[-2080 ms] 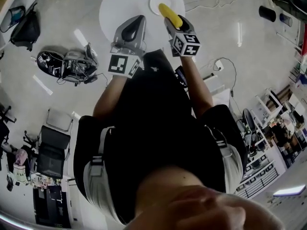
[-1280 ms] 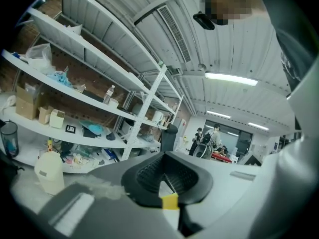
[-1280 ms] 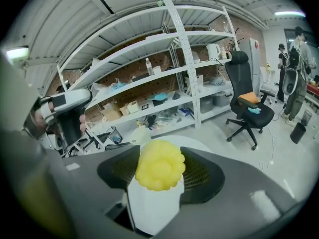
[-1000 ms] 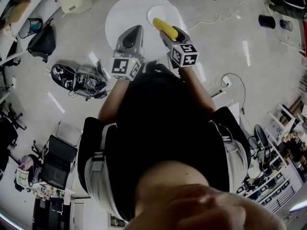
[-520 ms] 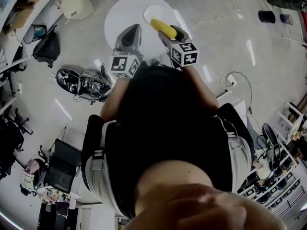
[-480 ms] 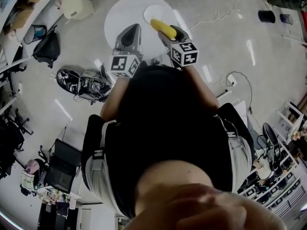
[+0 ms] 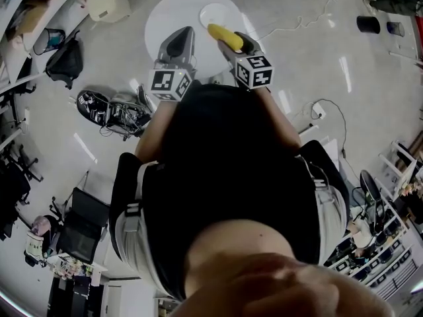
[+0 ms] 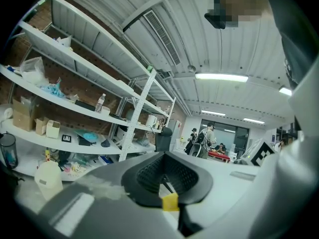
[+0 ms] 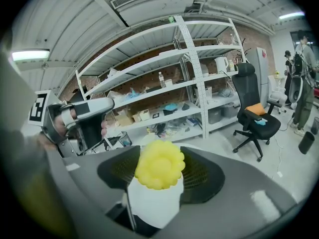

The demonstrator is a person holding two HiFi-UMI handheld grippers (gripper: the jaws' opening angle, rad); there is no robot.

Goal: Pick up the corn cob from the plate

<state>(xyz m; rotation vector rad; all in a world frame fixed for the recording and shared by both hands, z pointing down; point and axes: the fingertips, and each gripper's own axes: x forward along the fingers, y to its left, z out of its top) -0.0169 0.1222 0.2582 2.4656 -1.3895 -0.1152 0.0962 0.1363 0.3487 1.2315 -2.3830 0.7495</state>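
- corn cob [image 7: 223, 36] [image 9: 159, 164]: yellow, held by one end. From above it lies over the near right part of the round white bench [image 7: 168, 12]. Its free end points toward the bench's middle.
- black bag [image 7: 63, 61]: on the floor, well to the left of the bench.
- cream container [image 7: 106, 2]: on the floor, just off the bench's left edge.
- heap of black-and-white gear [image 7: 109, 107]: on the floor, left of the bench and nearer the person.
- left hand-held gripper [image 7: 184, 35] [image 8: 167, 183]: over the bench's near edge. Its jaws are drawn together with nothing between them. Its marker cube [image 7: 170, 83] sits on the person's side.
- plate [image 7: 215, 8]: white and round, on the right half of the bench. From above, the cob's free end overlaps its near rim. Whether the two touch cannot be told.
- right hand-held gripper [image 7: 234, 43] [image 9: 159, 178]: at the bench's near right edge, its jaws clamped on the corn cob. In its own view the cob shows end-on between the dark pads. Its marker cube [image 7: 254, 71] faces the person.
- white cable [image 7: 291, 5]: on the floor, right of the bench.
- dark cylinder [image 7: 367, 24]: on the floor, far right of the bench.
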